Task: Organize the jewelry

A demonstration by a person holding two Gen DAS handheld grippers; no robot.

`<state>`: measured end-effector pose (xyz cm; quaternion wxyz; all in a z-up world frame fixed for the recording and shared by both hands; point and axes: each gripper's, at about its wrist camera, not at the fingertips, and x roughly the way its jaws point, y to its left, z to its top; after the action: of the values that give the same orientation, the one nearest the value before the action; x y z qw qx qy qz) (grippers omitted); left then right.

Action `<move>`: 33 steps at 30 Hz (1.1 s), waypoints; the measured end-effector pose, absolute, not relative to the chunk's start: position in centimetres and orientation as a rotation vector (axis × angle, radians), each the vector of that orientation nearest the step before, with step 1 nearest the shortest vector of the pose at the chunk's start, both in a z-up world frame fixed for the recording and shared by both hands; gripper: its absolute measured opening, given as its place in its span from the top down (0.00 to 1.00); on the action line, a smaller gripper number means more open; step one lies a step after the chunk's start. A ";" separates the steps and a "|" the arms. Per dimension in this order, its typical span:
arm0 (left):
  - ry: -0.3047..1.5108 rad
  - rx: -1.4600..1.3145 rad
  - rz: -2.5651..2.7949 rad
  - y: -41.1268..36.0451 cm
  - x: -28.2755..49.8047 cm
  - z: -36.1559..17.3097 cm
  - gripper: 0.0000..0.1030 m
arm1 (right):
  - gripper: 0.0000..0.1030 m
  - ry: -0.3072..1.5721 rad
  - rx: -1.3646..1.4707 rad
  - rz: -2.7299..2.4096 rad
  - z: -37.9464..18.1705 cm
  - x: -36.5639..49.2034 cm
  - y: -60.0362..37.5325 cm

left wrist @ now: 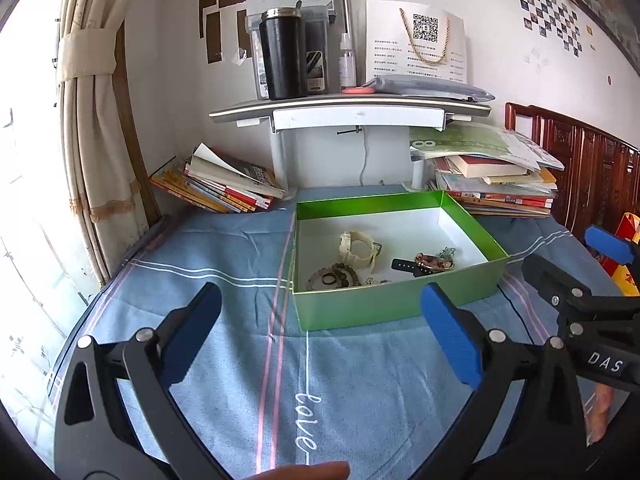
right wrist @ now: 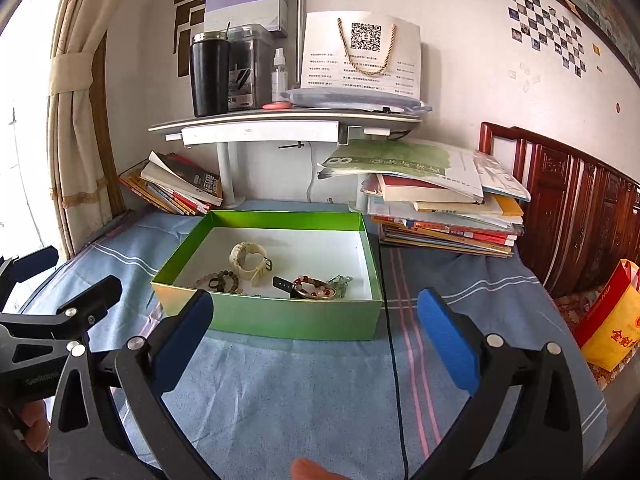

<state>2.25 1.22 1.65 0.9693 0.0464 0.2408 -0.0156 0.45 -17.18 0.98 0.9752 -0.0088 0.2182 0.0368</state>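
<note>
An open green box (left wrist: 360, 308) (right wrist: 296, 320) with a white floor stands on the blue cloth. Inside lie a cream watch (left wrist: 358, 249) (right wrist: 250, 260), a brown bead bracelet (left wrist: 334, 278) (right wrist: 224, 280), a red bead bracelet (left wrist: 434, 262) (right wrist: 314, 288), a black strap (left wrist: 404, 266) (right wrist: 282, 283) and a pale green trinket (right wrist: 340, 283). My left gripper (left wrist: 320, 336) hangs open in front of the box, nothing between its blue pads. My right gripper (right wrist: 316, 340) is open too, just short of the box's near wall. The other gripper shows at each view's edge.
Book stacks (left wrist: 216, 184) (right wrist: 448, 208) flank the box at the back, under a white shelf (right wrist: 280, 124) with a black tumbler (right wrist: 210, 76). A black cable (right wrist: 394, 360) runs over the cloth right of the box. A carved wooden headboard (right wrist: 580, 208) and a red-yellow bag (right wrist: 612, 320) stand right.
</note>
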 end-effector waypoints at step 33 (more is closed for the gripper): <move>0.483 0.090 -0.030 1.4 2.1 1.9 0.04 | 0.03 0.443 -0.016 0.083 1.0 0.2 -17.0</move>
<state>2.10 1.37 1.91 0.9698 0.0444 0.2393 -0.0147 0.22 -16.97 1.02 0.9747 -0.0079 0.2194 0.0409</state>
